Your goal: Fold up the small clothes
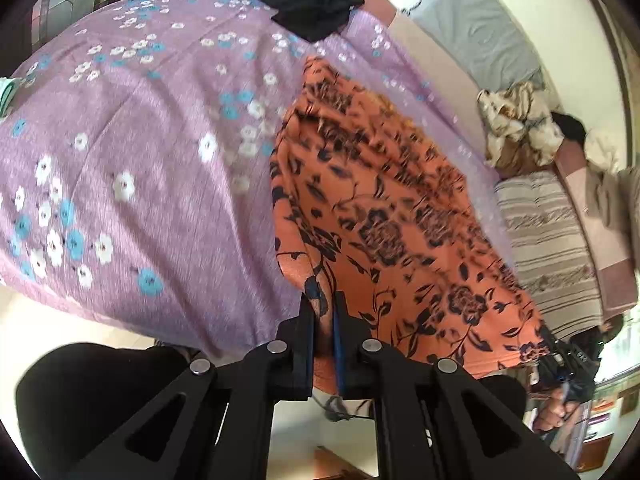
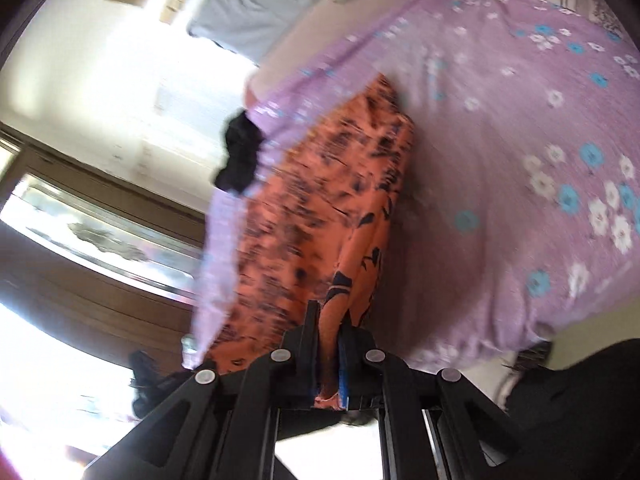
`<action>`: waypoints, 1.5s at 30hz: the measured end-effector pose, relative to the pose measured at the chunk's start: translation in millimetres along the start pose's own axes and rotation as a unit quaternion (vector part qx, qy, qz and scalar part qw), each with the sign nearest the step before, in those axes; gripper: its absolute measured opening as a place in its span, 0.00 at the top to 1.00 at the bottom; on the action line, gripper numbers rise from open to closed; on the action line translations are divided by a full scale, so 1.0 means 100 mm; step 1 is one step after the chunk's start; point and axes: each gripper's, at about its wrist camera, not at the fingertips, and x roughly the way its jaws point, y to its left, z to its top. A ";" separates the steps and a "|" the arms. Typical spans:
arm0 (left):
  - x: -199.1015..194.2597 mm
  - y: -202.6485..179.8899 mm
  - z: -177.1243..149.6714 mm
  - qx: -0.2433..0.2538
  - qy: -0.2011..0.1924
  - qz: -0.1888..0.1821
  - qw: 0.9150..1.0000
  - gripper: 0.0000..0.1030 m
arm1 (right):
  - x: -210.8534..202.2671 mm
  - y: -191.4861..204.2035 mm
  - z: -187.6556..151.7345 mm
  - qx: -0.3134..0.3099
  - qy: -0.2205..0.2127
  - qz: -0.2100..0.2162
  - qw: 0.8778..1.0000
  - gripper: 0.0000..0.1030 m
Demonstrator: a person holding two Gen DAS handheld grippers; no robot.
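both the left gripper [image 1: 324,304] and right gripper [image 2: 330,320] pinch the orange floral garment [image 1: 384,216] (fingers nearly closed) above the purple bedsheet [image 1: 132,128].

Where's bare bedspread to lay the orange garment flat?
Free: the purple floral bedspread between the orange garment and its edge, below the black cloth. Crowded: past the garment, by the striped pillow and crumpled pile.

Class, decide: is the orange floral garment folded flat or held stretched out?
Held stretched out: the left claw and right claw each pinch the orange floral garment above the purple bedsheet.
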 end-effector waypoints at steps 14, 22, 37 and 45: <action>0.11 -0.24 1.54 0.008 -0.015 -0.018 1.000 0.92 | 0.11 0.27 1.22 0.016 -0.083 0.063 0.994 0.93; 1.02 -0.07 2.64 -0.032 0.005 0.017 0.999 0.92 | 0.98 -0.07 2.35 0.065 -0.136 0.041 0.988 0.93; 1.85 0.27 3.21 -0.123 -0.089 0.017 0.988 0.79 | 2.24 -1.27 3.28 0.203 -0.103 0.034 0.973 0.89; 1.15 -0.24 2.66 -0.036 -0.180 0.108 0.977 0.53 | 1.58 -0.93 3.12 0.158 -0.217 0.065 0.961 0.04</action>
